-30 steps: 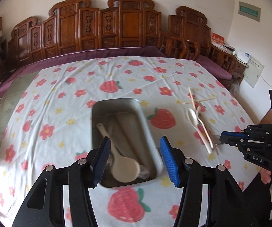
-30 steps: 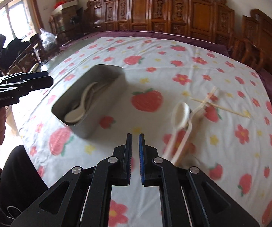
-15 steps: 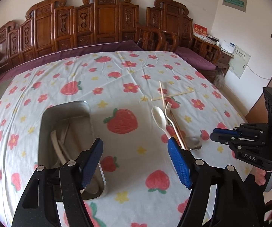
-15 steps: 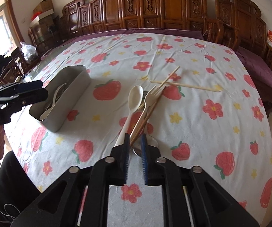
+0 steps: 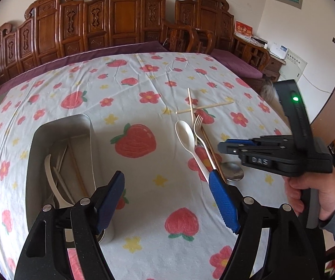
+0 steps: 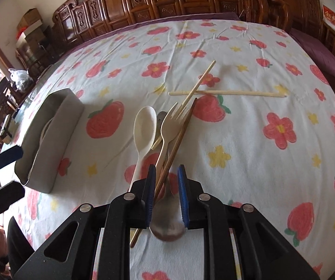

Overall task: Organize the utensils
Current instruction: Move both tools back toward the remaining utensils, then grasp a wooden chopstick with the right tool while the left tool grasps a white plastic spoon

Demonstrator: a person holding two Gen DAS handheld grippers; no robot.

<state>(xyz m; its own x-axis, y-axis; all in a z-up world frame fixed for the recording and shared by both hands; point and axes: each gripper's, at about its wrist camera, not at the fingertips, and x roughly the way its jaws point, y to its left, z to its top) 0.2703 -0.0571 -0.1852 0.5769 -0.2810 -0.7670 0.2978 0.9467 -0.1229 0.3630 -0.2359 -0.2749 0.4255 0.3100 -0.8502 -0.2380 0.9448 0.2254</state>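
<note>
Right wrist view: the right gripper (image 6: 166, 193), fingers parted, straddles a metal spoon (image 6: 167, 224) and dark chopstick (image 6: 174, 144); just ahead lie a fork (image 6: 167, 128) and white spoon (image 6: 144, 126), farther on two pale chopsticks (image 6: 225, 92). Off left, the metal bin (image 6: 50, 140) already holds several utensils, beside the spread, empty left gripper (image 5: 167, 198). Roughly half remains.

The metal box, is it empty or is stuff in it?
Not empty. The left camera shows the metal box already holding a pale spoon and some thin sticks lying along its bottom.
</note>
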